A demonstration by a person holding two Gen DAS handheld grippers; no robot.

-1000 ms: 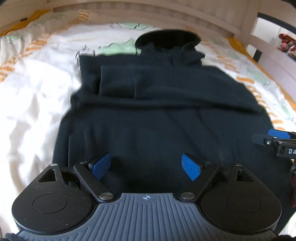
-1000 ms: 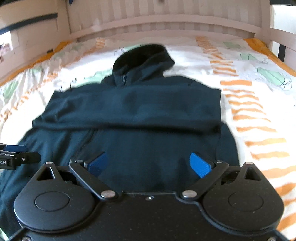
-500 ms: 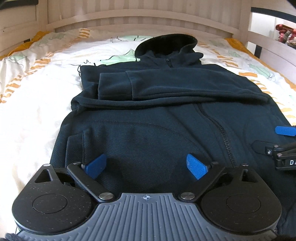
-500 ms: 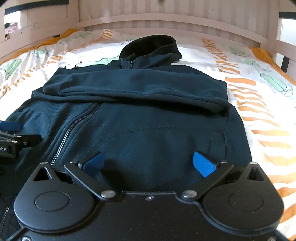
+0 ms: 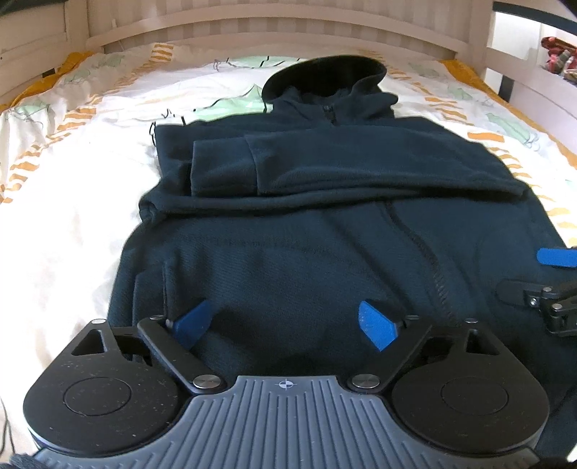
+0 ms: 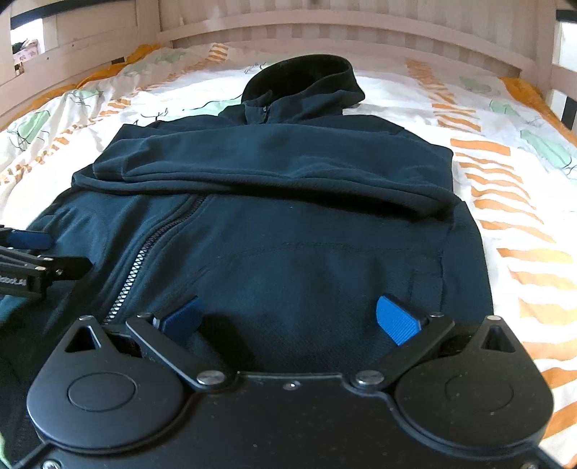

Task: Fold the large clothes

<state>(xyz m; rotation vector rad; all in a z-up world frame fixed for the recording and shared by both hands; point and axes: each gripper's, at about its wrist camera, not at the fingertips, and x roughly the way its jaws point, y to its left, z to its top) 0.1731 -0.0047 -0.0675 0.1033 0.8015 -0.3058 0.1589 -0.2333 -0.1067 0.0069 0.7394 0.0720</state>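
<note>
A dark navy zip jacket (image 5: 324, 234) lies flat on the bed, collar at the far end, both sleeves folded across its chest. My left gripper (image 5: 285, 317) hovers over the jacket's lower left part. Its jaws are closing, with fabric below and between the blue pads (image 5: 377, 324), which do not press on it. My right gripper (image 6: 288, 317) stands wide open over the lower right part of the jacket (image 6: 306, 223), just right of the zip (image 6: 144, 252). Each gripper shows at the edge of the other's view: right gripper (image 5: 530, 274), left gripper (image 6: 54, 252).
A white quilt (image 5: 72, 216) with orange stripes and green shapes covers the bed. A pale wooden slatted headboard (image 6: 324, 32) closes the far end, and side rails (image 5: 533, 90) run along both sides. Bare quilt (image 6: 523, 234) lies to the jacket's left and right.
Both views have gone from blurred to sharp and tipped up a little, so more headboard shows. The left jaws widened, then narrowed slightly. Both grippers stay over the jacket's lower part.
</note>
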